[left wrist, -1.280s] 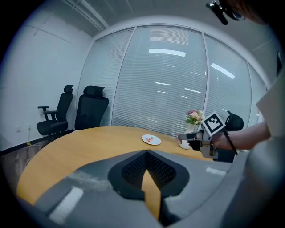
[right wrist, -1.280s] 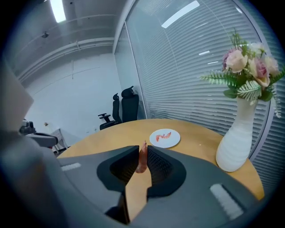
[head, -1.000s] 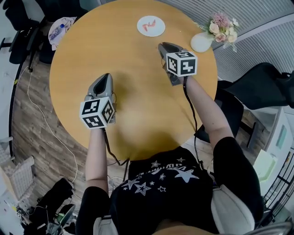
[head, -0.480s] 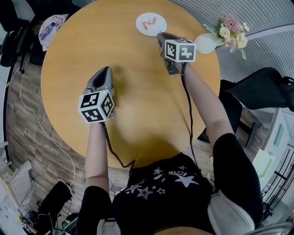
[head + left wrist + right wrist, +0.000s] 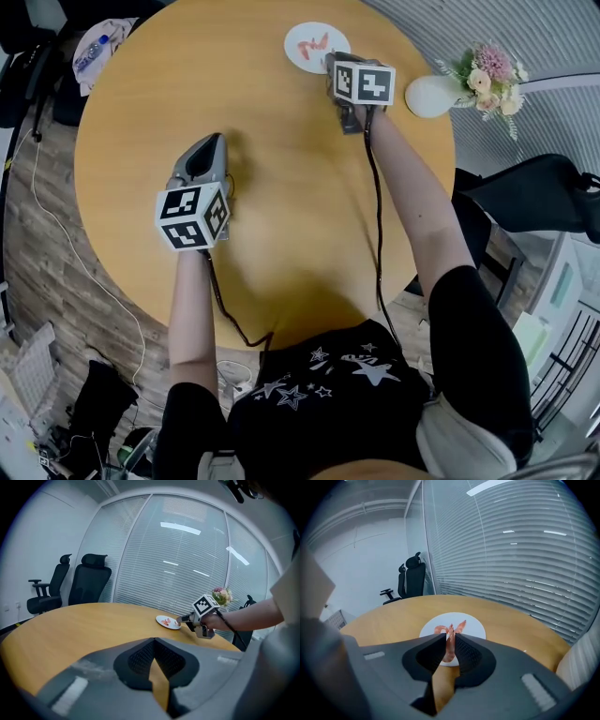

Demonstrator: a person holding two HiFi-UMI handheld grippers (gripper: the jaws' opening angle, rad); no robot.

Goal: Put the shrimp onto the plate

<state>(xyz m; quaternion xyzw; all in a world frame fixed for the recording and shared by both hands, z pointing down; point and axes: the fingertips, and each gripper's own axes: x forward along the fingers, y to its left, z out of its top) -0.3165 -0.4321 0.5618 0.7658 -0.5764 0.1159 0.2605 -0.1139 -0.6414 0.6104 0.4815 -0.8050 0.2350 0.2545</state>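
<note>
A white plate (image 5: 305, 36) (image 5: 474, 626) lies at the far side of the round wooden table (image 5: 281, 225). On the plate rests a curled pink shrimp (image 5: 439, 629). My right gripper (image 5: 336, 64) (image 5: 449, 638) is shut on a second shrimp (image 5: 450, 649), whose tail sticks out over the plate's near rim. From the left gripper view the right gripper (image 5: 202, 616) shows beside the plate (image 5: 168, 621). My left gripper (image 5: 210, 152) (image 5: 154, 644) hovers over the table's left-middle, shut, with nothing in it.
A white vase (image 5: 433, 96) with pink flowers (image 5: 494, 75) stands right of the plate, close to my right gripper. A bundle (image 5: 94, 52) lies by the table's far-left edge. Black office chairs (image 5: 89, 585) (image 5: 410, 577) stand beyond the table, and another chair (image 5: 534, 192) is at the right.
My right gripper has moved forward with the shrimp, from short of the plate to its near rim. The left gripper has stayed almost in place.
</note>
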